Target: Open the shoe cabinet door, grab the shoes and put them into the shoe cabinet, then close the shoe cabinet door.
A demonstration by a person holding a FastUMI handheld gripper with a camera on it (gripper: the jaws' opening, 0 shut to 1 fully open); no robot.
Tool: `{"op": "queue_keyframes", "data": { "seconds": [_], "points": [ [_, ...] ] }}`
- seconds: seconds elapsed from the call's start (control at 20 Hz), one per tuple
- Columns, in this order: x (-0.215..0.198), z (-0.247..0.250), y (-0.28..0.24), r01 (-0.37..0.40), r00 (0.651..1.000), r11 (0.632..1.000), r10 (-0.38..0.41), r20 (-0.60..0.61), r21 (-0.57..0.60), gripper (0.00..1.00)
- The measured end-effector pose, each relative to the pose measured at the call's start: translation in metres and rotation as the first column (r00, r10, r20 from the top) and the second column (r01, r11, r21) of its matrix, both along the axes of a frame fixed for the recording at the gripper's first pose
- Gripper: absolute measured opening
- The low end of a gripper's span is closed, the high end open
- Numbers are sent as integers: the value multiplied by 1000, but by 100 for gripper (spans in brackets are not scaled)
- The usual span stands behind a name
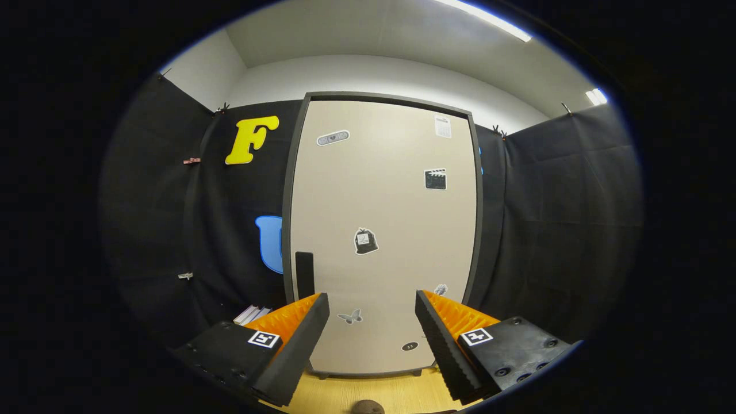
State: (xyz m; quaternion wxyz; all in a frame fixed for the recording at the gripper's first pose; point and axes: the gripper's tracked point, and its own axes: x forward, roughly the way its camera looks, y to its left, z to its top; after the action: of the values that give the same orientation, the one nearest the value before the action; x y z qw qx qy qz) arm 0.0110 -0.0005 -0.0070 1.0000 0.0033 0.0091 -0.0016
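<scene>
The gripper (372,339) is facing the cabinet (382,236) squarely, its fingers (299,339) standing spread wide and gripping nothing. The cabinet is standing upright on the tabletop (368,394) just beyond the fingers, with its door (391,213) lying shut within the dark frame. A black handle (305,274) is sitting at the door's left edge, just above the left finger. Several stickers (365,241) are showing on the door face. A small rounded brown object (368,407) is lying on the tabletop between the fingers; its identity cannot be told.

you have a light wooden floor (397,397) with the shoe cabinet (382,230) standing on it, and a small round brown thing (367,407) nearer you, between the spread, empty fingers of the gripper (372,305).
</scene>
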Motion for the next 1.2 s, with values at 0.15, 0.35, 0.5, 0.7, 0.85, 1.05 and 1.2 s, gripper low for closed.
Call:
{"op": "queue_keyframes", "data": {
  "seconds": [0.15, 0.35, 0.5, 0.7, 0.85, 1.05, 1.2],
  "points": [
    [5, -4, 8, -8, 1000, 1000, 8, -5, 13, 98],
    [15, -12, 24, -27, 999, 999, 28, -15, 25, 98],
    [27, -17, 39, -46, 999, 998, 47, -23, 32, 98],
    [46, -22, 60, -75, 997, 997, 76, -25, 28, 98],
    [63, -28, 73, -88, 995, 996, 89, -34, 34, 98],
    [87, -42, 84, -89, 994, 995, 91, -64, 37, 98],
    [104, -48, 89, -86, 993, 995, 89, -73, 48, 98]
  ]
}}
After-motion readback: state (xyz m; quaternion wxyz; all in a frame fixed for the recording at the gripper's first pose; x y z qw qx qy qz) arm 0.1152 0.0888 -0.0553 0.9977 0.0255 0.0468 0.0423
